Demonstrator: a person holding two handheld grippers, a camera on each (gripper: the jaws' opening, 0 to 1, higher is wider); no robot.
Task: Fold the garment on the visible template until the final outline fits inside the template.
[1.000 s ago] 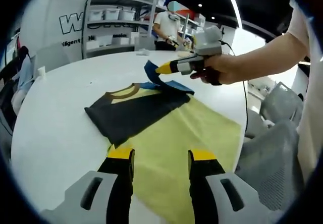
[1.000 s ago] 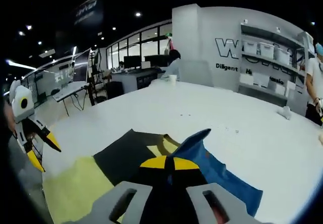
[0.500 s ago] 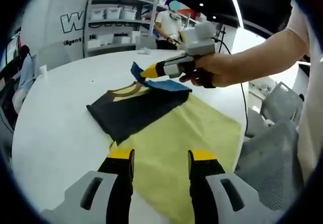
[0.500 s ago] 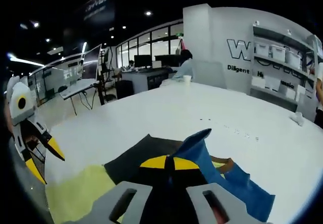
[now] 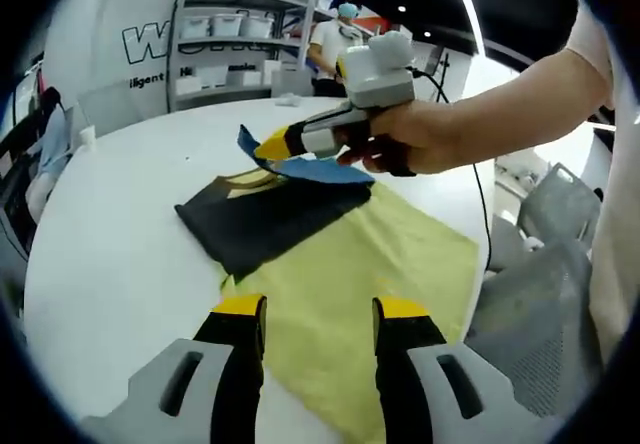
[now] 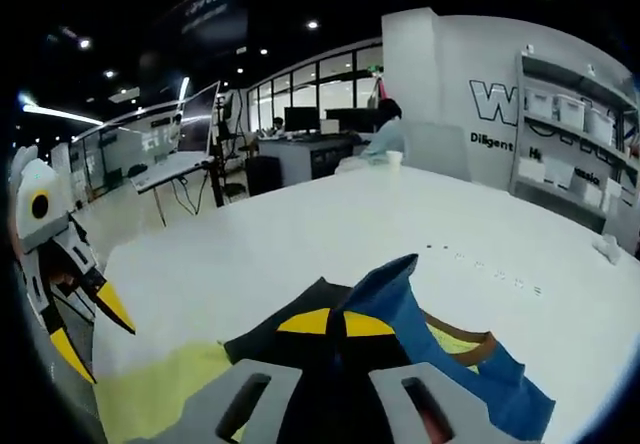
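A dark navy garment (image 5: 270,214) with a yellow and brown neckline lies partly folded on a yellow-green template (image 5: 360,284) on the white table. Its blue sleeve (image 5: 300,167) is lifted over the dark body by my right gripper (image 5: 268,147), which is shut on it. In the right gripper view the blue sleeve (image 6: 400,299) rises from between the closed yellow-tipped jaws of my right gripper (image 6: 333,322). My left gripper (image 5: 318,309) hovers open above the near part of the template, holding nothing; my left gripper (image 6: 85,329) also appears at the left edge.
The white table (image 5: 110,254) stretches wide to the left and far side. A grey mesh chair (image 5: 545,314) stands at the right. Shelving with bins (image 5: 225,49) and a standing person (image 5: 335,49) are behind the table. Desks and a seated person (image 6: 385,134) lie beyond.
My right gripper has carried the blue sleeve leftward across the dark body of the garment. My left gripper has stayed open over the template.
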